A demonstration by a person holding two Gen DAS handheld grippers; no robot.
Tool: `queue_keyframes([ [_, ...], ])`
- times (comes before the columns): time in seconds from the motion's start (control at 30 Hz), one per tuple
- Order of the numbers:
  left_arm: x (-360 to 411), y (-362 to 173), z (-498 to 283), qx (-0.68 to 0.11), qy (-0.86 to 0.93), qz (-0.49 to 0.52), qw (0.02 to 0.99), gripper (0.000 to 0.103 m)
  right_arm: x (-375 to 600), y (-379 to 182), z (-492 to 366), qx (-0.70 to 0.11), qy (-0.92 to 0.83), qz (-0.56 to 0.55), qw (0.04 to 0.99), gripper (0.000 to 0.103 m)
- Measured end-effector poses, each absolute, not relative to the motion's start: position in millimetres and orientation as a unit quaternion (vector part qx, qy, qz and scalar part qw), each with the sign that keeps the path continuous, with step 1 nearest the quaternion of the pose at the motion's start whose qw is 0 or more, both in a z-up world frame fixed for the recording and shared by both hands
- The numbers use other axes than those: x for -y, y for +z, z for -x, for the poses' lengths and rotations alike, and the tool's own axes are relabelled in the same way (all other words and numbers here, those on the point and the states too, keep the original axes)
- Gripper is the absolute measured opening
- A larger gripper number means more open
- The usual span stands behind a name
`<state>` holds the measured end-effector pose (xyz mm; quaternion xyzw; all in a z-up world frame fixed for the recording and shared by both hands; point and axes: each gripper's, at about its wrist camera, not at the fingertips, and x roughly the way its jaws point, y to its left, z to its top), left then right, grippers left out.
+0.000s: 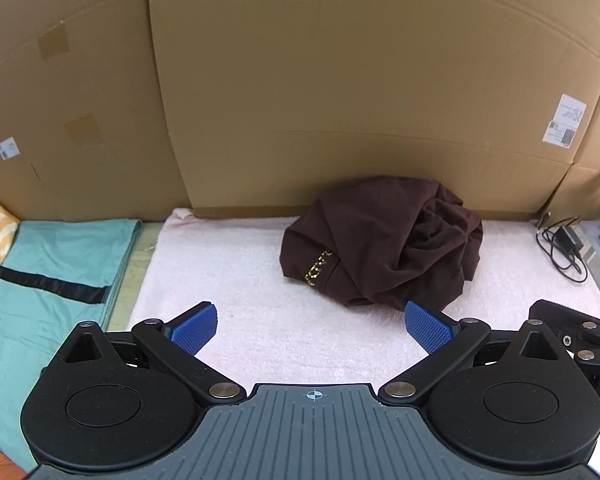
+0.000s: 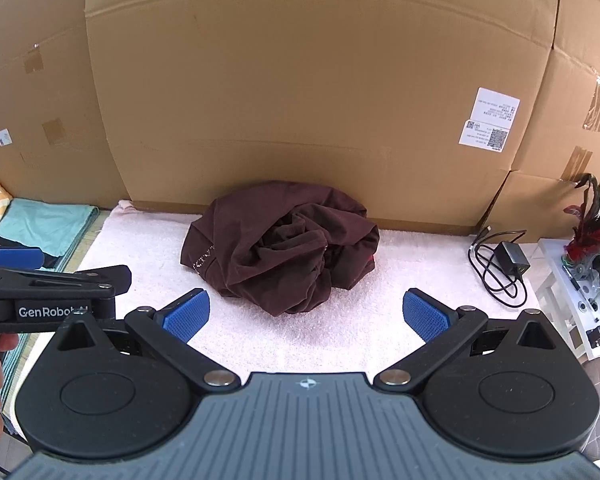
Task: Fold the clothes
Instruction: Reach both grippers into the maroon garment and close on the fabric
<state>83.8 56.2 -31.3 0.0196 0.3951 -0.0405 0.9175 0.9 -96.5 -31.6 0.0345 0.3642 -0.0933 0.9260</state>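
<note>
Cardboard backdrop (image 2: 300,80), pink worktop (image 2: 260,340). Crumpled maroon garment (image 2: 284,244) lies far-centre against cardboard. Your right gripper (image 2: 306,314) faces it squarely, nearer; left gripper (image 1: 310,326) has it ahead-right. Both jaws wide, empty.

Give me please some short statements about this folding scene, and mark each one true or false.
1. The dark brown garment lies crumpled in a heap on the pink towel. True.
2. The left gripper is shut on the garment. False: its fingers are spread apart and hold nothing.
3. The right gripper is open. True.
4. The garment is already folded flat. False: it is bunched and creased.
5. A black charger with cable lies to the right of the garment. True.
6. A white wall stands behind the garment. False: cardboard stands there.
</note>
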Motion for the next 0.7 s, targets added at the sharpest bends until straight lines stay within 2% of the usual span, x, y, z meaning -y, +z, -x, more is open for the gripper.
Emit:
queue_keyframes([
  [0.53,-5.2,-65.6,-143.0,-0.403,-0.006,-0.042,0.914,0.103,155.2,-56.3,-62.9,-0.364,-0.016,-0.01,0.931,0.102],
  [0.7,0.1,-88.0,-158.1,-0.424,0.006,-0.011,0.905,0.103,174.0,-69.5,-84.1,-0.366,0.013,0.007,0.931,0.102],
])
